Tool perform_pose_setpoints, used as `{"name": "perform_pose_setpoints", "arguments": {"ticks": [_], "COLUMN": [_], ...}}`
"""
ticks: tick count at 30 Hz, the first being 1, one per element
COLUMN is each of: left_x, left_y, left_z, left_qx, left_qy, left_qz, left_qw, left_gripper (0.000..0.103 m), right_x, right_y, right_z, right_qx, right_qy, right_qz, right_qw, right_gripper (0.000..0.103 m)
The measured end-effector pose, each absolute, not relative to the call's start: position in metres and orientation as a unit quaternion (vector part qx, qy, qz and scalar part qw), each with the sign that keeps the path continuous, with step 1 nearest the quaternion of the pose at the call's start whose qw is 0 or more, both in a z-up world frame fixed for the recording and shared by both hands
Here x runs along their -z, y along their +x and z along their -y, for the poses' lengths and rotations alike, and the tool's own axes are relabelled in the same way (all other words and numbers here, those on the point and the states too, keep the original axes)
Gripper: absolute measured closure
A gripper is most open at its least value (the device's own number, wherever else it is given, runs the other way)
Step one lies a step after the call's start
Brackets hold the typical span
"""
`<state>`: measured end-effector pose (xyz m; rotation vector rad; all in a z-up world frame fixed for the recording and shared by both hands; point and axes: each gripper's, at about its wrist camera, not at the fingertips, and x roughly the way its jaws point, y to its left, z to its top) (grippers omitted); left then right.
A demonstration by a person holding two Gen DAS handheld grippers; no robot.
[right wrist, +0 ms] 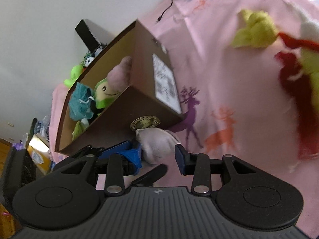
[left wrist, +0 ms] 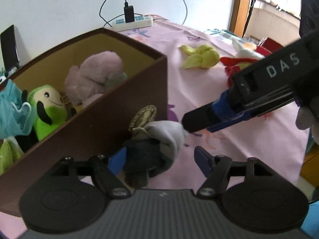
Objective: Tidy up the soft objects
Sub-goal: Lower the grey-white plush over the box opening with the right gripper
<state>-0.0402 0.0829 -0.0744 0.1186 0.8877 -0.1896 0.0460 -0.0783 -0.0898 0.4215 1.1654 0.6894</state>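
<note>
A brown box (left wrist: 119, 107) on the pink tablecloth holds a pink plush (left wrist: 95, 77), a green plush (left wrist: 47, 107) and a teal puff (left wrist: 12, 111). A grey and dark sock bundle (left wrist: 155, 149) lies against the box's front wall. My left gripper (left wrist: 161, 159) is open around the bundle, its left pad touching it. My right gripper (right wrist: 159, 155) is open, and its finger (left wrist: 199, 119) touches the bundle's grey tip (right wrist: 157, 141). A yellow-green knotted cloth (left wrist: 201, 56) and a red and white plush (left wrist: 243, 59) lie farther right.
A white power strip (left wrist: 133, 22) with a black charger sits at the table's far edge by the wall. A black object (left wrist: 10, 45) stands behind the box. A yellow carton (right wrist: 37, 155) sits lower left in the right wrist view.
</note>
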Motion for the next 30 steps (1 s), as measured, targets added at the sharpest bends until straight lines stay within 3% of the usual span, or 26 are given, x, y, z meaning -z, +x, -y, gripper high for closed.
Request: {"name": "perform_pose_setpoints", "arguments": {"ticks": [13, 16, 17, 30], "left_x": [0.099, 0.1, 0.1, 0.07], "left_y": [-0.017, -0.015, -0.015, -0.027], "left_z": [-0.094, -0.091, -0.092, -0.113], "left_qx": [0.111, 0.109, 0.111, 0.149], "left_qy": [0.043, 0.047, 0.042, 0.016], "left_qz": [-0.459, -0.456, -0.457, -0.441], "left_qw": [0.88, 0.882, 0.881, 0.885], "left_gripper": [0.031, 0.036, 0.048, 0.053], "right_x": [0.112, 0.116, 0.117, 0.1], "right_y": [0.057, 0.055, 0.055, 0.046], "right_z": [0.055, 0.055, 0.057, 0.078], "right_qx": [-0.27, -0.272, -0.273, -0.311], "right_qy": [0.212, 0.207, 0.209, 0.228], "right_qz": [-0.55, -0.546, -0.546, -0.542], "right_qw": [0.761, 0.765, 0.764, 0.747], "right_gripper": [0.077, 0.076, 0.076, 0.081]}}
